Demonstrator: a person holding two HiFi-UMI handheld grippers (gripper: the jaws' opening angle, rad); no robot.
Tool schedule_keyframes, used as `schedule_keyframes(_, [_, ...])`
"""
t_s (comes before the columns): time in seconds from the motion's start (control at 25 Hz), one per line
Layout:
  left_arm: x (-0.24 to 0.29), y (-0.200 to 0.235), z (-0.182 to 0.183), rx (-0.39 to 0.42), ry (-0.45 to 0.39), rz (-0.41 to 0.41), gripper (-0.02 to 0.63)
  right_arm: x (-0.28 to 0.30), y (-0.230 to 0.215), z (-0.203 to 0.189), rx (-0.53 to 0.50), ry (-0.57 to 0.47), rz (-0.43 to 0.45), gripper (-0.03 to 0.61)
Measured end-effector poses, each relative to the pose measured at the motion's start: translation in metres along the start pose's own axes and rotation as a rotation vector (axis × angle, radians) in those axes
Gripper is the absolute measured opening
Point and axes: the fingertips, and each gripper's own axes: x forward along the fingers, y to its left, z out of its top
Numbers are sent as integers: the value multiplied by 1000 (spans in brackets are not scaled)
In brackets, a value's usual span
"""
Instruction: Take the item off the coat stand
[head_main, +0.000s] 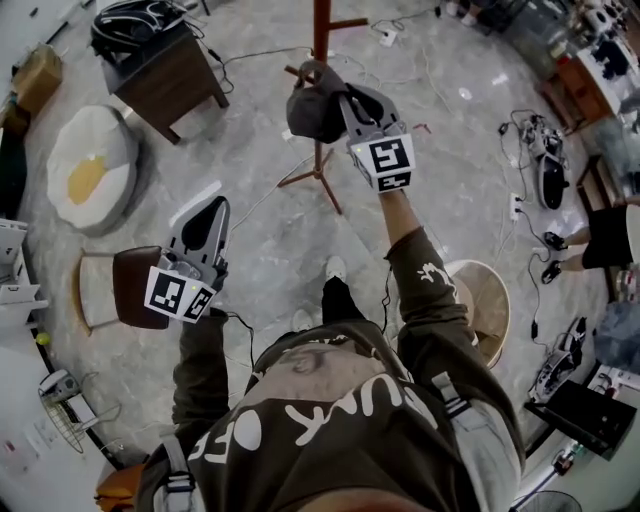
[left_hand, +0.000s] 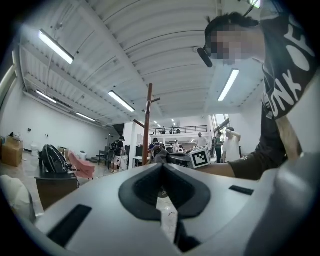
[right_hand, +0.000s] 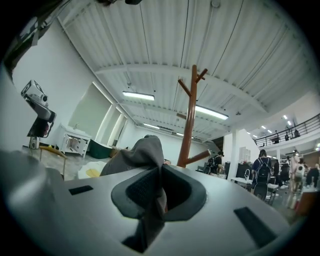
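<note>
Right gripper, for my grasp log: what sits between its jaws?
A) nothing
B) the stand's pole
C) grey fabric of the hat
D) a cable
C: in the right gripper view, the right gripper has its jaws closed on a fold of the grey hat, with the stand behind it.

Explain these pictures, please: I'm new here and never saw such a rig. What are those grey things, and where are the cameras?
A person, no robot, holds a two-jaw tool in each hand. One picture comes from a camera on the person's head, looking down; the other two from cameras riding on each tool, looking along its jaws. The right tool is shut on a grey hat at the coat stand. The left tool is shut on nothing. On the floor stand a brown chair, a dark side table and an egg-shaped cushion.
</note>
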Motion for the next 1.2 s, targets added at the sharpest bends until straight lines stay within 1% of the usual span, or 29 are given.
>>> schedule_keyframes(0.24, [-57, -21, 13, 7, -65, -37, 5, -82, 52, 54, -42, -39, -23, 35])
schedule_keyframes(0.36, [-79, -28, 19, 7, -83, -61, 5, -128, 76, 73, -41, -45, -49, 35])
schedule_keyframes(0.56, [-94, -37, 26, 24, -103, -107, 5, -200, 98, 81, 11, -48, -110, 35])
schedule_keyframes(0.72, [-103, -54, 28, 18, -77, -119, 5, -256, 116, 74, 74, -14, -134, 35])
schedule_keyframes(0.8, [-98, -65, 34, 22, -74, -130, 5, -280, 116, 72, 102, -6, -148, 35])
schedule_keyframes(1.0, [-75, -95, 49, 49, -91, -146, 5, -328, 98, 69, 152, -24, -189, 35])
schedule_keyframes(1.2, [-50, -145, 50, 44, -99, -170, 5, -368, 73, 70, 134, -38, -193, 35])
